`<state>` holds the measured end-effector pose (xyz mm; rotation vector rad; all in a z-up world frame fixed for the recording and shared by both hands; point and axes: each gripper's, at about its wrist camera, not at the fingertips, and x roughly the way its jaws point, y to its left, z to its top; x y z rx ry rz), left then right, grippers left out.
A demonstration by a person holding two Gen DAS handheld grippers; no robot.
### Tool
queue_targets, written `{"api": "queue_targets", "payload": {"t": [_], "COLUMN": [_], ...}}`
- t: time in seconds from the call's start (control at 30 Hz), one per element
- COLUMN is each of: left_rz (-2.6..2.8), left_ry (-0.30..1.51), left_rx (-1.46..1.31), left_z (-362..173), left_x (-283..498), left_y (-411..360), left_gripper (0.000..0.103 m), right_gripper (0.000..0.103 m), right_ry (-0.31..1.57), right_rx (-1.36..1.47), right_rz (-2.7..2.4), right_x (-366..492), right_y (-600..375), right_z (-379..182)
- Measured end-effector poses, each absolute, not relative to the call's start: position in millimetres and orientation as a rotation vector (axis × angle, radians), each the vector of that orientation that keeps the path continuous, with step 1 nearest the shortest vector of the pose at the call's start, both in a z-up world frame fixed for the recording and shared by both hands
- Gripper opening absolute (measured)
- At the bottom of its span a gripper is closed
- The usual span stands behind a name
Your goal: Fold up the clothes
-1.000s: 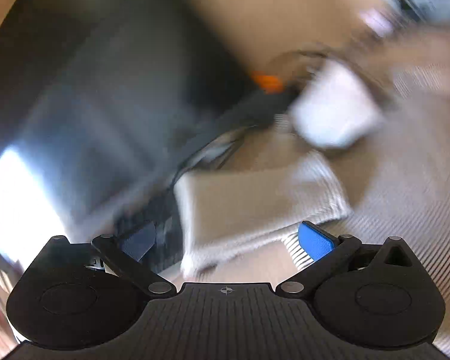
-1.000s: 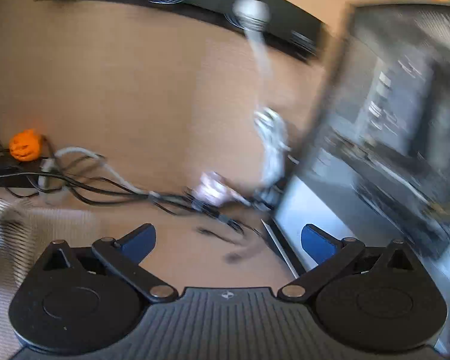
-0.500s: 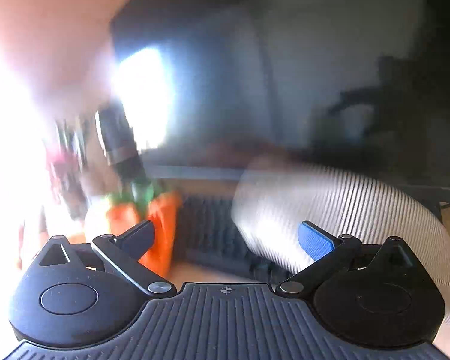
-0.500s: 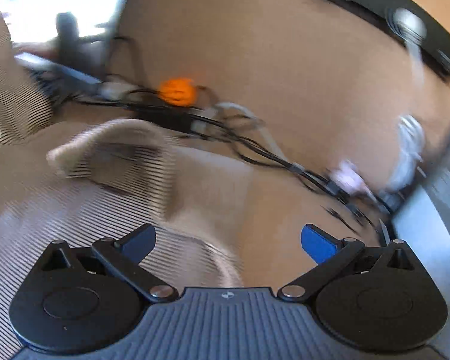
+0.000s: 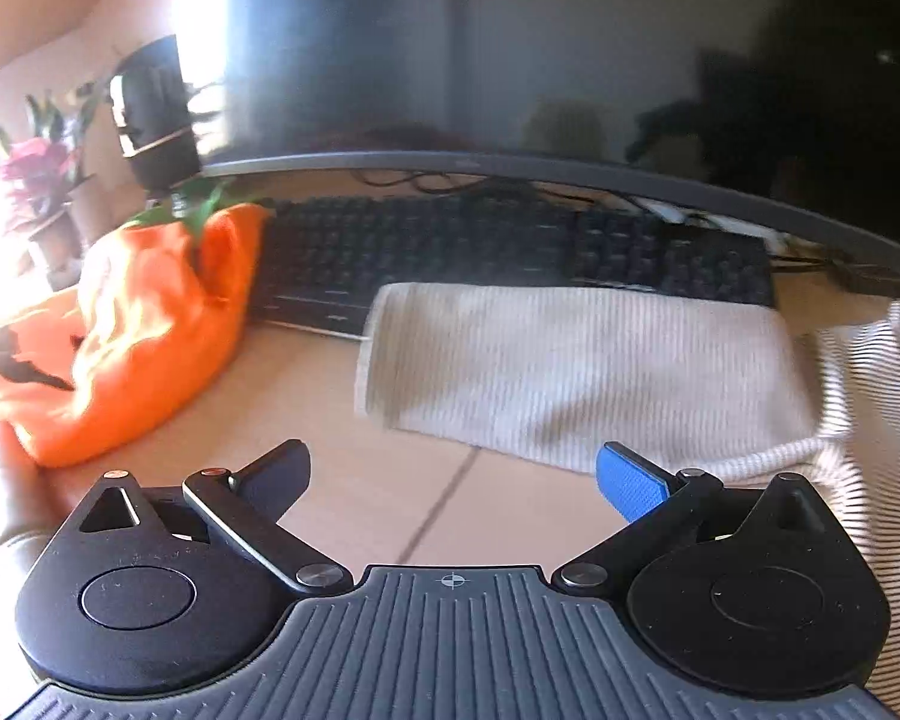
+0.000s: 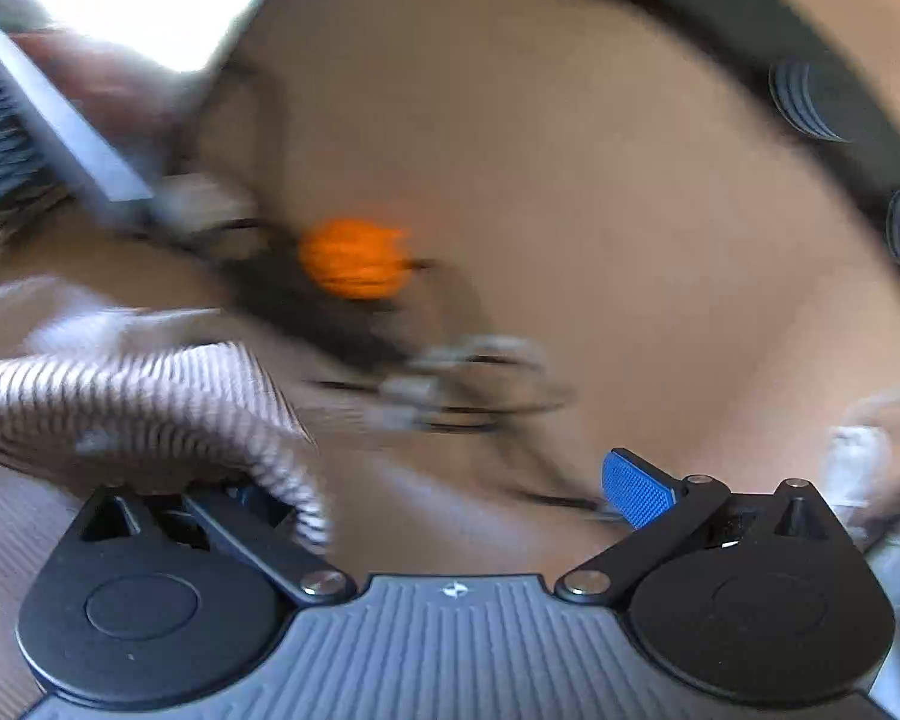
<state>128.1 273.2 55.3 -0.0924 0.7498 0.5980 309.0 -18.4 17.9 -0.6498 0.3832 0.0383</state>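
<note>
done so far: one sleeve of the striped knit top (image 5: 576, 366) looks folded flat across the desk (image 5: 354, 480), right up against the keyboard (image 5: 510, 252)

left gripper (image 5: 450, 471): jaws spread, nothing in them, hovering near the sleeve

right gripper (image 6: 450, 498): also spread, striped fabric (image 6: 150, 402) draped over one finger, blurry though

still to do: pretty much everything else tbh, body is still bunched up

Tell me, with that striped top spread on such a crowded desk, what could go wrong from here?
1. The striped garment lies against the keyboard; dragging it might press keys or shift the keyboard.
2. Loose cables lie just past the fabric near the open right gripper, which could snag them.
3. The orange pumpkin plush sits close beside the open left gripper; a wide sweep may knock it off.
</note>
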Motion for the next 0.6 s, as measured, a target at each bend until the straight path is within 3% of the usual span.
{"api": "queue_targets", "payload": {"t": [0.17, 0.3, 0.6], "left_rz": [0.395, 0.163, -0.140], "left_ry": [0.701, 0.705, 0.859], "left_rx": [-0.106, -0.119, -0.093], "left_z": [65, 63, 28], "left_x": [155, 180, 191], "left_y": [238, 193, 110], "left_gripper": [0.103, 0.103, 0.103], "right_gripper": [0.103, 0.103, 0.103], "right_ry": [0.221, 0.331, 0.557], "right_rx": [-0.848, -0.733, -0.741], "right_rz": [-0.395, -0.362, -0.286], "right_x": [286, 256, 263], "right_y": [-109, -144, -134], "right_z": [44, 55, 2]}}
